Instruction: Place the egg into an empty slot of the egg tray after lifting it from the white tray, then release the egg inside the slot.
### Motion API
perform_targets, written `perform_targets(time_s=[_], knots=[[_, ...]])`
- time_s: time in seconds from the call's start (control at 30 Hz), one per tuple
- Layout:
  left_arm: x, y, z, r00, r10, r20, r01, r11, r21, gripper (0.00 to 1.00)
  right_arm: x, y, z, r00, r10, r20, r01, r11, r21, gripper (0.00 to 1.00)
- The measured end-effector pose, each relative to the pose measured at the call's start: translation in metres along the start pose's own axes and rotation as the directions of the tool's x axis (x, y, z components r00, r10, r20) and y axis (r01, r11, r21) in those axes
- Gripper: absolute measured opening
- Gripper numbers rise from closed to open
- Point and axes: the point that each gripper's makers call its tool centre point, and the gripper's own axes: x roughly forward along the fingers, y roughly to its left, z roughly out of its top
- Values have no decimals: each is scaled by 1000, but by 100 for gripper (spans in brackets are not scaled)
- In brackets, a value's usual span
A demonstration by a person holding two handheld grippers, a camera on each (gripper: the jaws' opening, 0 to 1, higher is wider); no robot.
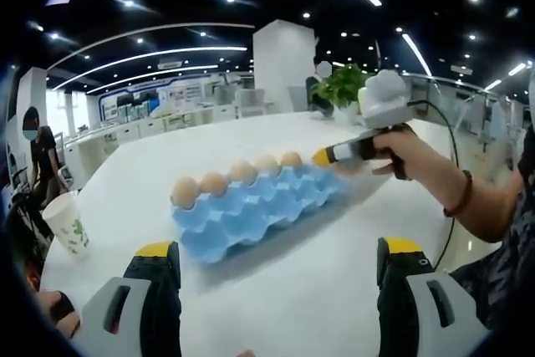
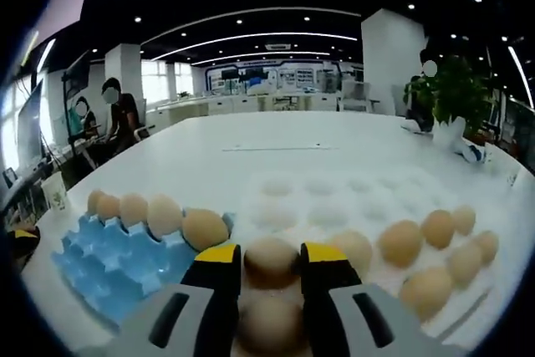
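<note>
While your right gripper (image 2: pixel 270 269) sits low over the white tray (image 2: pixel 334 198), its jaws bracket an egg (image 2: pixel 270 261) from both sides; the pads look pressed to the shell, so I judge it gripped, though the egg seems not yet lifted from its cup. More eggs lie to its right in the near rows, and the far cups are bare. The blue tray (image 1: pixel 251 211) lies just left of the white one, with four eggs lined along one edge, so every other slot is free. That closeness makes the carry short. In the left gripper view your right hand (image 1: pixel 414 156) reaches in beside the blue tray's far end. Your left gripper (image 1: pixel 276 269) holds back on the near side, jaws spread and empty, out of the way.
</note>
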Motion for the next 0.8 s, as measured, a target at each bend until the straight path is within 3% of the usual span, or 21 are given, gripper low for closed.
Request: perform_targets(time_s=[0.8], knots=[[0, 1, -2, 1000, 3, -3, -3, 1000, -4, 100, -6, 2, 1, 1000, 16, -6, -16, 1000, 26, 27]])
